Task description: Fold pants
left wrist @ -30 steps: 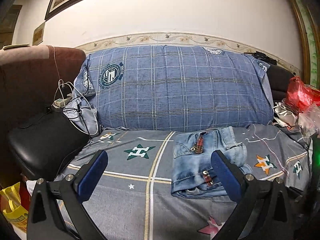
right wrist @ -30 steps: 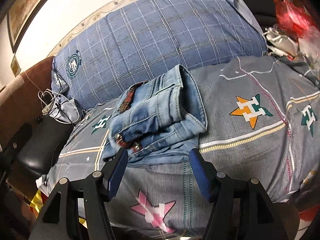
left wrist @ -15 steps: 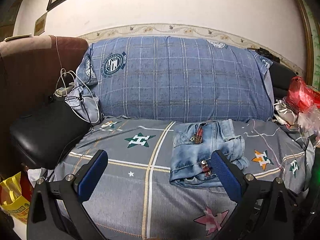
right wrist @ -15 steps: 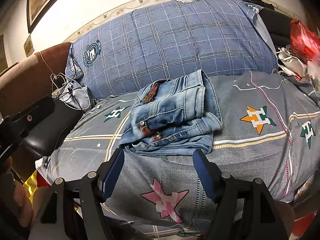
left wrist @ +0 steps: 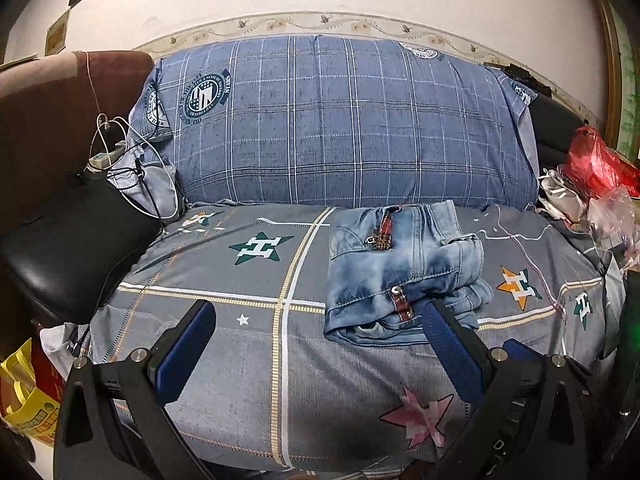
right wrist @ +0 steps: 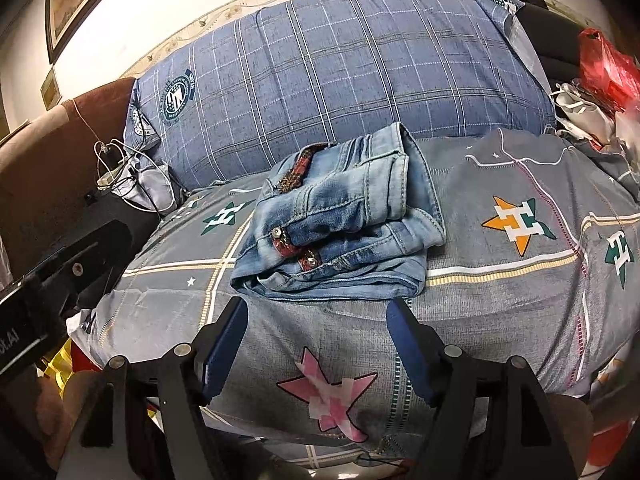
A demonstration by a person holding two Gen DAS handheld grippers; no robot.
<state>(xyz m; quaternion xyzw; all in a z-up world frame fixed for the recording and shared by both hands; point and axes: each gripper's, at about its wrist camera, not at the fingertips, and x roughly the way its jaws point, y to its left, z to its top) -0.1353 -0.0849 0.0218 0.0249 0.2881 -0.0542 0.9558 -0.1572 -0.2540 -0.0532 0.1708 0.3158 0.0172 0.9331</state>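
Observation:
The light blue denim pants (left wrist: 400, 272) lie folded in a compact stack on the grey star-patterned bedsheet (left wrist: 256, 360), just in front of the blue plaid pillow. They also show in the right wrist view (right wrist: 344, 236), with red plaid trim and metal snaps on top. My left gripper (left wrist: 318, 316) is open and empty, held back from the bed with the pants behind its right finger. My right gripper (right wrist: 316, 312) is open and empty, just short of the stack's near edge.
A large blue plaid pillow (left wrist: 344, 120) lies along the wall behind the pants. A black seat (left wrist: 72, 248) with a power strip and white cables (left wrist: 116, 152) is at the left. Red plastic bags (left wrist: 596, 160) and clutter sit at the right. A yellow bag (left wrist: 24, 400) lies low left.
Both grippers have pulled back from the bed, so the pants look smaller and farther away. The folded pants lie still.

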